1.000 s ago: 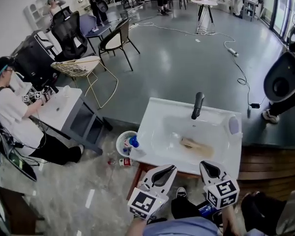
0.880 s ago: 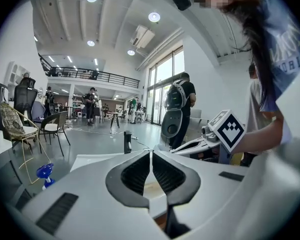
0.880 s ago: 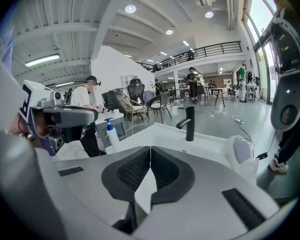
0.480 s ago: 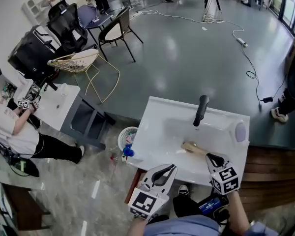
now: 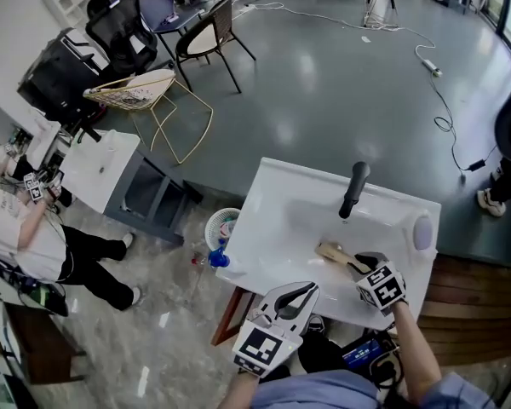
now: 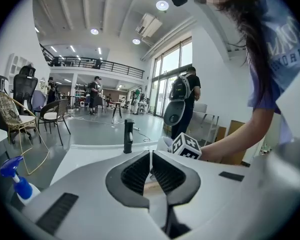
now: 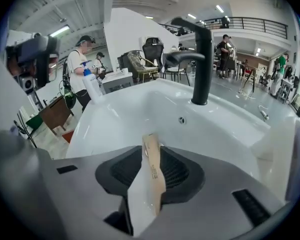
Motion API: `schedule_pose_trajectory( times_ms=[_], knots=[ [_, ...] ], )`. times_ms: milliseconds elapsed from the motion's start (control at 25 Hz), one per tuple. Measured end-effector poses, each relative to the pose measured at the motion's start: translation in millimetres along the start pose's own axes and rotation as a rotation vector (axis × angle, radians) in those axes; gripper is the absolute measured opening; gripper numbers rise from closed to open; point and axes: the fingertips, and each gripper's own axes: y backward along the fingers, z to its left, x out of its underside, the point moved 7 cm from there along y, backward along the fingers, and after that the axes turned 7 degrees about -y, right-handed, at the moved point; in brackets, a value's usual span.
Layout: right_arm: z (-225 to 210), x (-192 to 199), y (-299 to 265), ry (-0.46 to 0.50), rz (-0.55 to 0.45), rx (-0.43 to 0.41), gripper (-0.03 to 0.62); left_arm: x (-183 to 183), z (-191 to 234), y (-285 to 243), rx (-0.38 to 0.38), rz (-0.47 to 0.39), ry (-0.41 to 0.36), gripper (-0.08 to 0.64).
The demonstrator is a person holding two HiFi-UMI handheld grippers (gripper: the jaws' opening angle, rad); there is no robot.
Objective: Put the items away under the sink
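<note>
A flat tan-and-white packet [image 5: 332, 250] lies in the basin of the white sink [image 5: 272, 220]; my right gripper [image 5: 365, 262] is shut on its near end. In the right gripper view the packet [image 7: 151, 174] stands on edge between the jaws, pointing toward the black faucet [image 7: 202, 59]. My left gripper [image 5: 304, 291] hangs over the sink's front edge, shut with nothing between its pads [image 6: 137, 171]. A blue-topped spray bottle [image 5: 216, 258] sits at the sink's left edge. The space under the sink is hidden.
The black faucet [image 5: 353, 189] rises at the basin's back. A pale lilac item [image 5: 422, 231] rests on the sink's right corner. On the floor to the left stands a white basket [image 5: 218, 227] with small items. A second sink unit [image 5: 102, 170] and a seated person [image 5: 34, 245] are further left.
My right gripper has moved forward from the sink's front edge into the basin and shut on the packet. The left gripper has stayed near the front edge.
</note>
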Motion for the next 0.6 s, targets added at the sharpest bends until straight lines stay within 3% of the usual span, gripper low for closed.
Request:
schedule_pose_trajectory(
  times_ms=[40,160,360,600],
  knots=[
    [-3.5,3.8,-7.8,-0.014,0.023,-0.009,0.137,0.0,-0.9,-1.0,0.001,0.002,0.003,0.011],
    [-12.8,14.2,-27.7,-0.044,0.08,-0.023,0.147,0.1,-3.0,-3.4,0.003,0.007,0.005,0.011],
    [-21.4,37.4,-56.9,-0.003,0.225,-0.036,0.199,5.9,-1.9,-4.6,0.0,0.03,0.009,0.011],
    [-24.3,38.0,-69.4,0.042,0.269,0.022,0.189,8.5,10.9,-1.9,-0.024,0.045,0.011,0.011]
  ],
)
